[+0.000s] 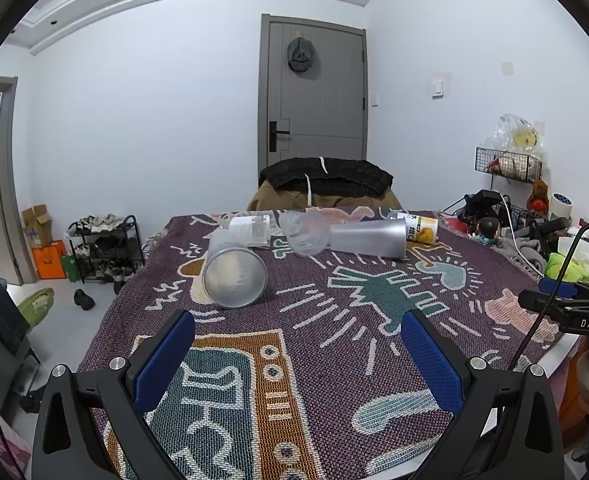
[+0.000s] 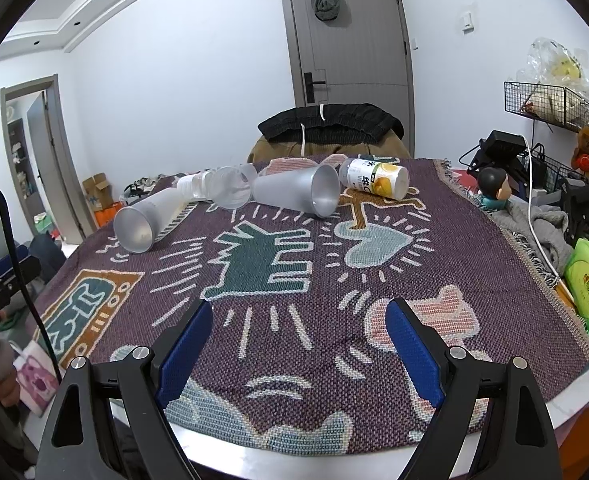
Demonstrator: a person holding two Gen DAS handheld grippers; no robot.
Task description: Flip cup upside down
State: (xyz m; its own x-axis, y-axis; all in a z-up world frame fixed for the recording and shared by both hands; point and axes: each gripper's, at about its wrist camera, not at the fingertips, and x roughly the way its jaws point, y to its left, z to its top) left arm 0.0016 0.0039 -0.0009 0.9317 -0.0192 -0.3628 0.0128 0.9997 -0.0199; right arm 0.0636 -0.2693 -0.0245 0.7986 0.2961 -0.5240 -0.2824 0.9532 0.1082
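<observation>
Lying sideways: 2 frosted cups | bottle beside | both hand-held grippers spread

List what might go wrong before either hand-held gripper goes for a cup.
1. The frosted grey plastic cup at left lies on its side on the patterned woven cloth; a nudge may roll it toward the table edge.
2. The second frosted cup lies right beside a clear plastic cup and a yellow-labelled bottle, so reaching in could knock them.
3. Both the left hand-held gripper and the right hand-held gripper are open, and smooth tapered walls may slip between the pads.
</observation>
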